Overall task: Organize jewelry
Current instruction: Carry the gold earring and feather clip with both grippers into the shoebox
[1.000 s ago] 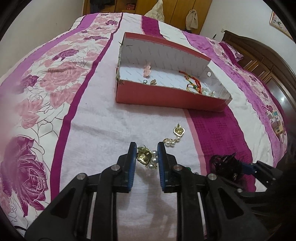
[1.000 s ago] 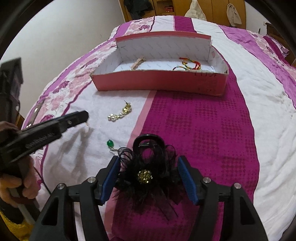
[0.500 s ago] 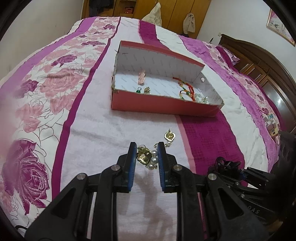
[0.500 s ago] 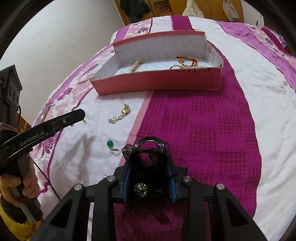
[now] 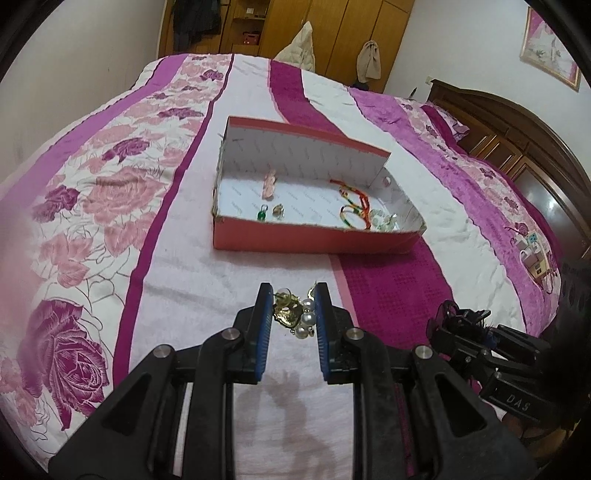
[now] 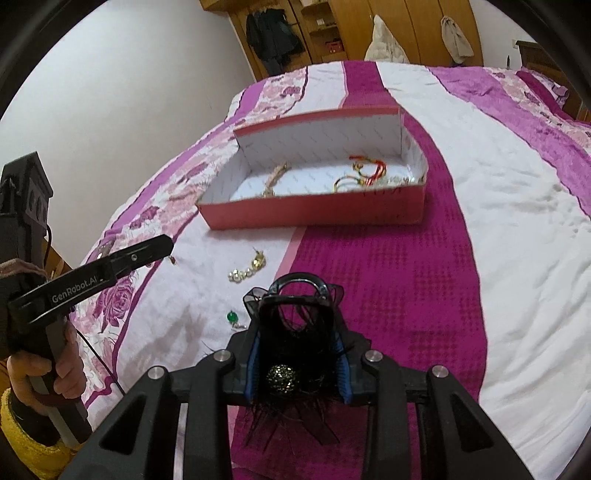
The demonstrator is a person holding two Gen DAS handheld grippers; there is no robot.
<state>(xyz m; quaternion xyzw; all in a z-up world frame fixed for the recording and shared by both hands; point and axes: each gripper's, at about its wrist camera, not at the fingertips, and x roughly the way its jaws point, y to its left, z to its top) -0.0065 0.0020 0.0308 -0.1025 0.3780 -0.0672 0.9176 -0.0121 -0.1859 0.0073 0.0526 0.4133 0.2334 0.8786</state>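
Pearls and a gold heart make up the earring [image 5: 295, 316] clamped in the left gripper [image 5: 290, 314], lifted clear of the bedspread [image 5: 177, 280]. Ahead of it sits the red box [image 5: 295, 240] with bracelets [image 5: 352, 206] inside. To its right, the right gripper [image 6: 298, 354], jaws having just closed, grips a black feathered hair clip [image 6: 295, 332]. Left of that gripper, 2 earrings lie on the cover: a pearl earring [image 6: 246, 268] and a green drop earring [image 6: 233, 318].

wooden wardrobe [image 5: 332, 33] behind the floral bedspread [image 5: 110, 192].
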